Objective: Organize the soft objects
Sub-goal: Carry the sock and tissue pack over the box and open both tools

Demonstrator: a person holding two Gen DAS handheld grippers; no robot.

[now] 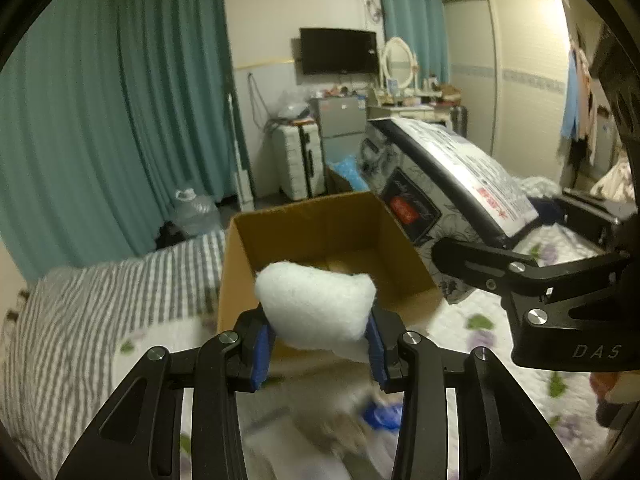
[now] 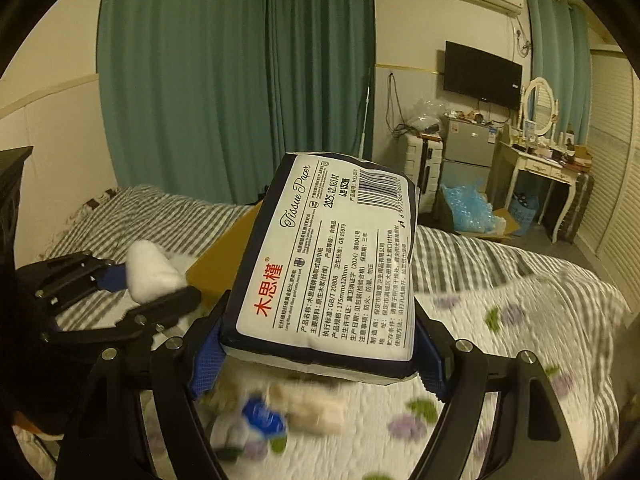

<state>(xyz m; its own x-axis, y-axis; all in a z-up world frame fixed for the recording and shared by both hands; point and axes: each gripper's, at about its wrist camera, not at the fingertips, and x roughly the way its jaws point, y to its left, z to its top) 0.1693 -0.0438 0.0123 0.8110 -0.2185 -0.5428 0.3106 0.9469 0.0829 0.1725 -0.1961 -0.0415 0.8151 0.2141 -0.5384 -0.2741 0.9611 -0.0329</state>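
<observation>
My left gripper (image 1: 318, 344) is shut on a white wad of cotton stuffing (image 1: 316, 308) and holds it just in front of an open cardboard box (image 1: 320, 224) on the bed. My right gripper (image 2: 320, 356) is shut on a tissue paper pack (image 2: 332, 264), white with a dark blue border, held up above the bed to the right of the box. The pack also shows in the left wrist view (image 1: 452, 176), and the left gripper with the cotton shows in the right wrist view (image 2: 152, 272). The box edge (image 2: 224, 256) peeks out behind the pack.
The bed has a flowered white quilt (image 2: 480, 360) and a grey striped blanket (image 1: 100, 320). Several small soft items, blurred, lie on the quilt below the grippers (image 2: 280, 412). Beyond the bed are teal curtains, a suitcase (image 1: 298, 160), a small fridge and a dressing table (image 2: 540, 160).
</observation>
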